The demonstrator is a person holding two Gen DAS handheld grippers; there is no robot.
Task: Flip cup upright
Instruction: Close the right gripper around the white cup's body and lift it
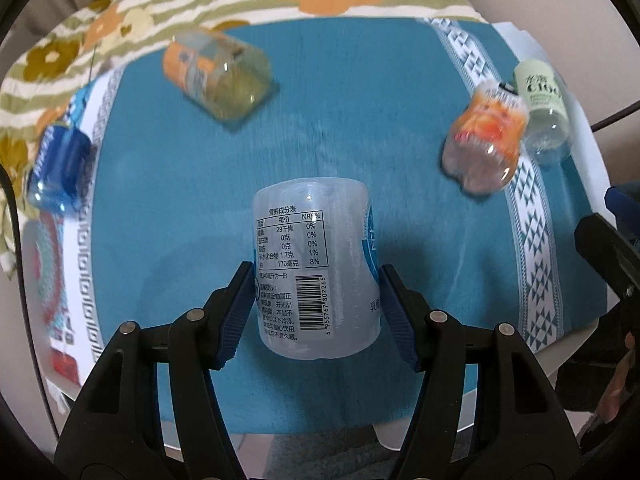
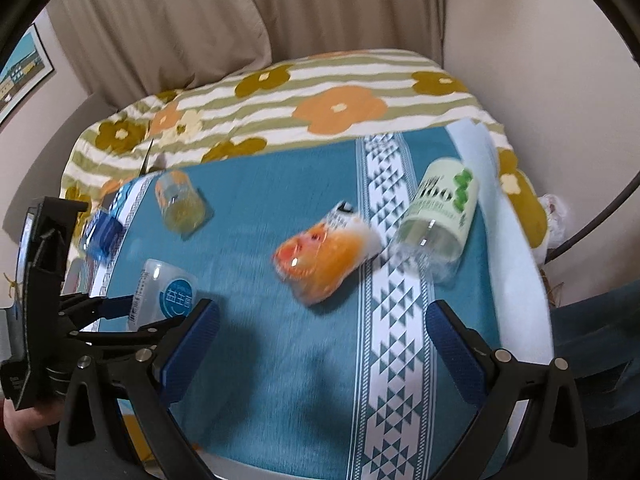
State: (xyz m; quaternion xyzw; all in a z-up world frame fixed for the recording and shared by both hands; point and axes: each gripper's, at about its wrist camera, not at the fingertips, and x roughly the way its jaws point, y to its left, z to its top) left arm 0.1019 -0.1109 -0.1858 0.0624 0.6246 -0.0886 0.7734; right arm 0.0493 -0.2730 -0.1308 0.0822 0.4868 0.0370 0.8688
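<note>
- Left gripper [image 1: 316,292]: jaws clamped on the white cup [image 1: 314,268], one blue pad against each side of its body, at about the level of the barcode.
- White cup: translucent plastic, printed with a nutrition table and a barcode. In the left wrist view it stands between the fingers with a rounded closed end toward the top of the frame. Whether it is off the cloth cannot be told.
- In the right wrist view the same white cup [image 2: 166,298] appears at far left, held in the left gripper [image 2: 152,314], with a round blue label facing the camera.
- Right gripper [image 2: 322,354]: jaws wide apart and holding nothing, above the blue cloth [image 2: 280,360].
- Desk: covered by the blue cloth, which carries a white patterned band [image 2: 394,320] down its right part.
- Orange cup [image 2: 326,256]: lying on its side near the middle of the cloth, just beside the band; blurred.
- Green cup [image 2: 440,216]: lying on its side to the right of the orange cup, across the band's right edge.
- Yellow cup [image 2: 180,204]: at the far left part of the cloth, tilted; blurred.
- Blue cup [image 2: 102,236]: at the left edge of the cloth, near the yellow cup.
- Flowered bedspread [image 2: 340,92] lies behind the desk.
</note>
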